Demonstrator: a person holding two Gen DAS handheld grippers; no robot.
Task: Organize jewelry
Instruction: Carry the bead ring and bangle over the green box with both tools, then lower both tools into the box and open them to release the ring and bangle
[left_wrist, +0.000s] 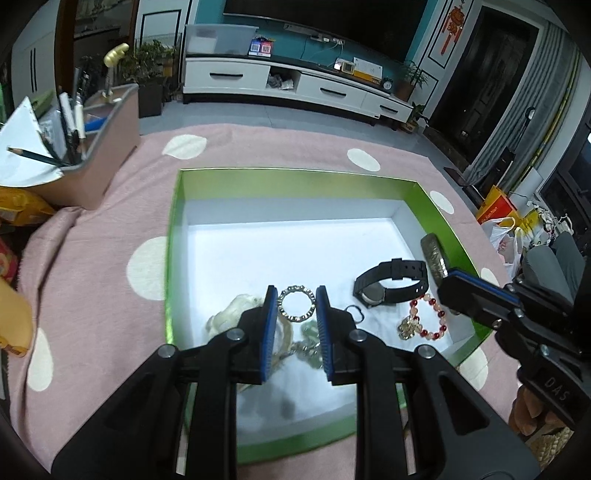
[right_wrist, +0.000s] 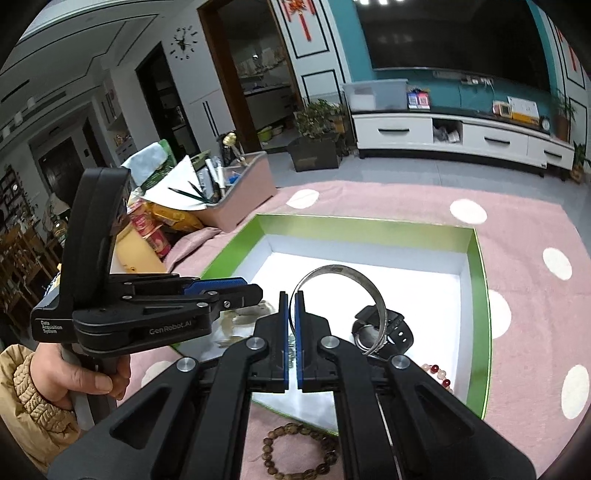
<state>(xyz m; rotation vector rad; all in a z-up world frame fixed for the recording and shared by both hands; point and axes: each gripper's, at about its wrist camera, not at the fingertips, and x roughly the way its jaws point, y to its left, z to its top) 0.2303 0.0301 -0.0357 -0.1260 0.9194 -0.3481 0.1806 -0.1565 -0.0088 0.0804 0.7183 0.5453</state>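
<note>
A green box with a white floor holds a black watch, a red bead bracelet, a silver chain bracelet and a pale bundle. My left gripper is open above the silver chain bracelet. My right gripper is shut on a silver bangle and holds it over the box, above the watch. The bangle also shows in the left wrist view. A brown bead bracelet lies on the cloth outside the box.
The box sits on a pink cloth with white dots. A pink organizer with pens and paper stands at the far left, with snack packs beside it. A white TV cabinet stands behind.
</note>
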